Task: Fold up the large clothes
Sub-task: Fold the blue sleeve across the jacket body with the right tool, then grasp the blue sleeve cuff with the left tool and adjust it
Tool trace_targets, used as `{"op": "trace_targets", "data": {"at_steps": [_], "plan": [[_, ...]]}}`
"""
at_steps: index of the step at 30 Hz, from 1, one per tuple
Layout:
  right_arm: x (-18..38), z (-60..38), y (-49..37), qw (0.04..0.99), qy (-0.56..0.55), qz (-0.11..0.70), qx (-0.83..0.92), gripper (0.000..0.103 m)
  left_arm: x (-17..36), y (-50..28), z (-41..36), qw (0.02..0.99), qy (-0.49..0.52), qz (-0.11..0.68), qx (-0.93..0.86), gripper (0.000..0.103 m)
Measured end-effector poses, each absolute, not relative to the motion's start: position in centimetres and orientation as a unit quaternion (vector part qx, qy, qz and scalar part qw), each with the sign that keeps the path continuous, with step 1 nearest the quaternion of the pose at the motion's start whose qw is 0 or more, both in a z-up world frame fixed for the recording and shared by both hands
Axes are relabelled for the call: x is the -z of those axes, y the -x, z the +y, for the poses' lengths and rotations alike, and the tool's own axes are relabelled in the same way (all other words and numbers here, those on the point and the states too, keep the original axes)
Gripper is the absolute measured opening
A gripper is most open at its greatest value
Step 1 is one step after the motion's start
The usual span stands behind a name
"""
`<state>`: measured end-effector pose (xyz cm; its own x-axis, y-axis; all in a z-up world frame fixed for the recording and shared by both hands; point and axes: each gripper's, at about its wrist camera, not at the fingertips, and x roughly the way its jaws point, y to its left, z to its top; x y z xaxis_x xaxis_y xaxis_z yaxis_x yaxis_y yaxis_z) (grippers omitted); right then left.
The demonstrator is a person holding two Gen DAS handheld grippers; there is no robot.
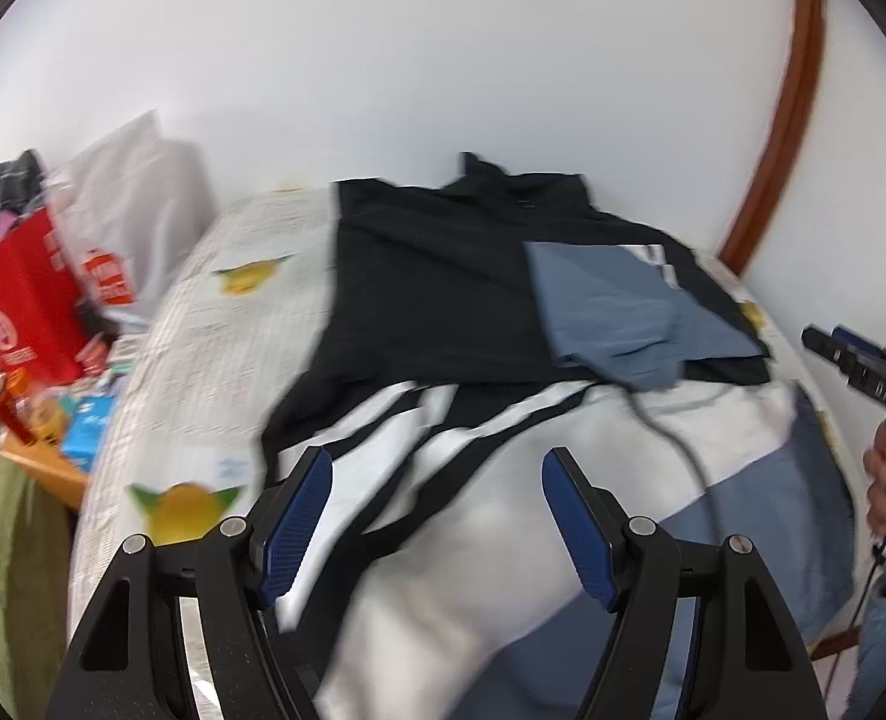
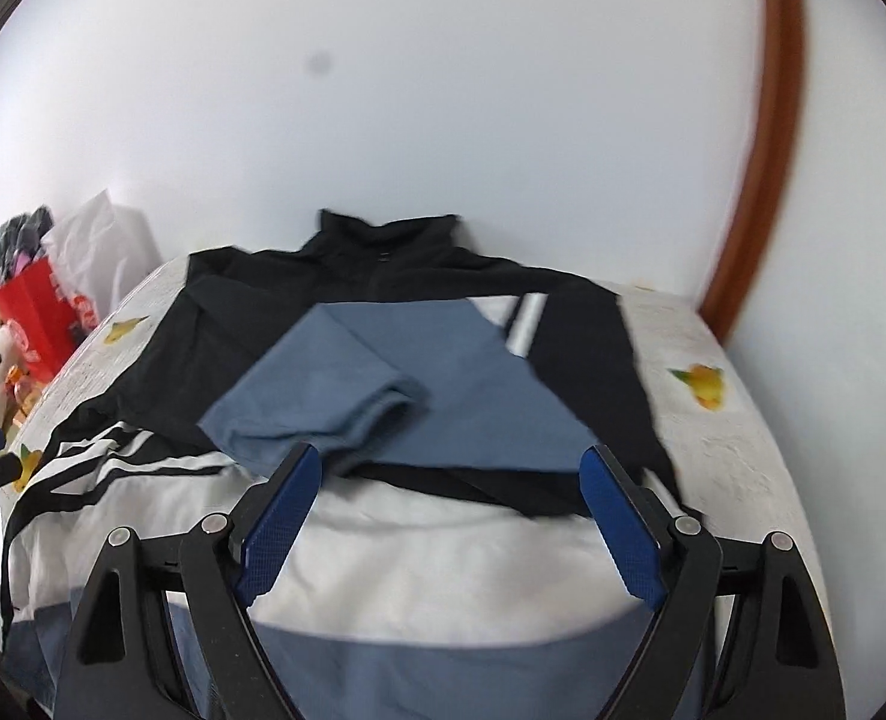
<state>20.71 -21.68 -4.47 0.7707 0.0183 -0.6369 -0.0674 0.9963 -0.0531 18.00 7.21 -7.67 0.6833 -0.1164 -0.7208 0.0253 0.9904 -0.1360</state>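
A large black, white and grey-blue jacket [image 1: 431, 276] lies spread on the bed, collar toward the wall; it also shows in the right wrist view [image 2: 395, 534]. One grey-blue sleeve [image 2: 347, 390] is folded across its chest [image 1: 611, 312]. The other sleeve, black with white stripes [image 1: 419, 420], lies bunched at the left [image 2: 107, 462]. My left gripper [image 1: 437, 468] is open and empty above the striped sleeve and white band. My right gripper [image 2: 450, 468] is open and empty above the folded sleeve's cuff; it also shows at the right edge of the left wrist view [image 1: 851, 354].
The bed has a white patterned cover [image 1: 227, 324] with yellow-green prints. A red bag [image 1: 29, 300], white plastic bags [image 1: 137, 198] and clutter stand left of the bed. A white wall is behind, with a brown wooden frame [image 2: 767, 168] at the right.
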Motion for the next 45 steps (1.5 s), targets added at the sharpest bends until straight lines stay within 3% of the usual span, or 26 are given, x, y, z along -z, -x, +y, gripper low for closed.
{"op": "trace_targets", "data": {"at_steps": [9, 21, 33, 39, 44, 45], "plan": [[4.3, -29.3, -17.2, 0.938, 0.016, 0.344, 0.031, 0.077, 6.2, -21.6, -0.4, 0.913, 0.009, 0.4, 0.082, 0.071], [5.0, -35.7, -15.8, 0.94, 0.008, 0.331, 0.083, 0.076, 8.4, -26.2, -9.3, 0.899, -0.048, 0.421, 0.113, 0.071], [8.3, -38.8, -16.8, 0.931, -0.031, 0.357, 0.075, 0.076, 12.1, -30.1, -13.0, 0.881, -0.082, 0.453, 0.114, 0.07], [9.4, -38.9, -17.2, 0.927, -0.031, 0.365, 0.074, 0.076, 14.0, -31.5, -14.3, 0.872, -0.106, 0.465, 0.11, 0.059], [9.8, -38.8, -17.2, 0.924, -0.034, 0.372, 0.079, 0.076, 14.4, -31.9, -14.2, 0.871, -0.103, 0.468, 0.109, 0.031], [9.7, -38.7, -17.2, 0.924, -0.033, 0.373, 0.081, 0.076, 14.0, -31.7, -14.1, 0.873, -0.101, 0.464, 0.111, 0.021]]}}
